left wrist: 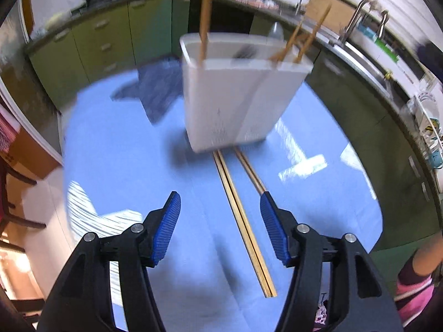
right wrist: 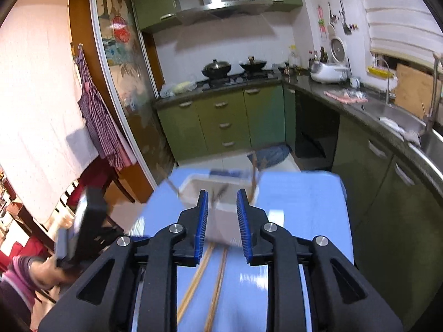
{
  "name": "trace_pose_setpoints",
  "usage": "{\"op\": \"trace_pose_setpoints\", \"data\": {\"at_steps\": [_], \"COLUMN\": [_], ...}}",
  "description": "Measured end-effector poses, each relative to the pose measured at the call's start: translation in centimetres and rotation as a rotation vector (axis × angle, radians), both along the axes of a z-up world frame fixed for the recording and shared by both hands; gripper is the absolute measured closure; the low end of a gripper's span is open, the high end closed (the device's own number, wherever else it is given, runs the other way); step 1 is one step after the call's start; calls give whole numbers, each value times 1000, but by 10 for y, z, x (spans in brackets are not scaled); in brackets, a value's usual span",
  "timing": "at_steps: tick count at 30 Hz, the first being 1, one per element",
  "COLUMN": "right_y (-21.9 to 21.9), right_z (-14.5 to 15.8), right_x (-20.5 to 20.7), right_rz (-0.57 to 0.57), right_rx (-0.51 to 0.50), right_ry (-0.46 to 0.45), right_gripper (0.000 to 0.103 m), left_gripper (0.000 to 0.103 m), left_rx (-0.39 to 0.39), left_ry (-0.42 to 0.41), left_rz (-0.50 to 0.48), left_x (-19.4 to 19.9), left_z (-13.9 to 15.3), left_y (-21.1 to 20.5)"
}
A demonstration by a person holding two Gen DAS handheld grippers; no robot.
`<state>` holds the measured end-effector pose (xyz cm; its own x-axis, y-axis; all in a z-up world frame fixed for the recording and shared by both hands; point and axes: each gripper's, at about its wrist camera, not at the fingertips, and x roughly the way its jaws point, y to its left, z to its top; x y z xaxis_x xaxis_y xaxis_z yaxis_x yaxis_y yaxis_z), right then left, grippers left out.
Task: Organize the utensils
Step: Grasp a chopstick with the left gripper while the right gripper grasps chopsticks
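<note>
Left gripper (left wrist: pixel 220 222) open and empty, pads apart above the blue cloth (left wrist: pixel 124 144). Right gripper (right wrist: pixel 221 221) open a little, holding nothing. Between the left pads — a pale pair of chopsticks (left wrist: pixel 243 229) flat on the cloth, running toward 12 o'clock. Just beside it, toward 1 o'clock, a darker pair (left wrist: pixel 250 173). Past both, at 12 o'clock, the white holder (left wrist: pixel 235 105). Inside it already: several chopsticks standing up and something dark, too blurry to name. Partly done, by the look of it — two pairs left to put in.
</note>
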<state>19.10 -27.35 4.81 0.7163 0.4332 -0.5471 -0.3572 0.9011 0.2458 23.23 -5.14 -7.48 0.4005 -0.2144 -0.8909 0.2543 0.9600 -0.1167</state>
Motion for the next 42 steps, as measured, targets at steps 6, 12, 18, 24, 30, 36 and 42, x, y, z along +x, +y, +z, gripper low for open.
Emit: {"op": "trace_pose_setpoints", "data": {"at_steps": [6, 12, 18, 24, 30, 36, 42], "right_y": [-31, -58, -67, -68, -69, -64, -47], "right_z": [-74, -121, -137, -139, -140, -140, -144], "right_x": [-25, -20, -13, -9, -6, -4, 5], "right_rz": [-42, -57, -48, -34, -31, -24, -1], "right_rx": [17, 67, 109, 129, 141, 129, 66], "right_ry": [132, 231, 258, 271, 277, 286, 318], "right_gripper": [75, 75, 75, 75, 75, 75, 75], "left_gripper": [54, 63, 69, 77, 77, 94, 96], "left_rx": [48, 73, 116, 151, 151, 185, 153], "left_ry": [103, 182, 198, 224, 261, 234, 219], "left_rz": [37, 74, 77, 73, 85, 70, 67], "left_x": [23, 32, 31, 31, 39, 44, 39], "left_z": [-49, -73, -79, -83, -91, -98, -98], "left_y": [-17, -24, -30, -38, -47, -48, -35]}}
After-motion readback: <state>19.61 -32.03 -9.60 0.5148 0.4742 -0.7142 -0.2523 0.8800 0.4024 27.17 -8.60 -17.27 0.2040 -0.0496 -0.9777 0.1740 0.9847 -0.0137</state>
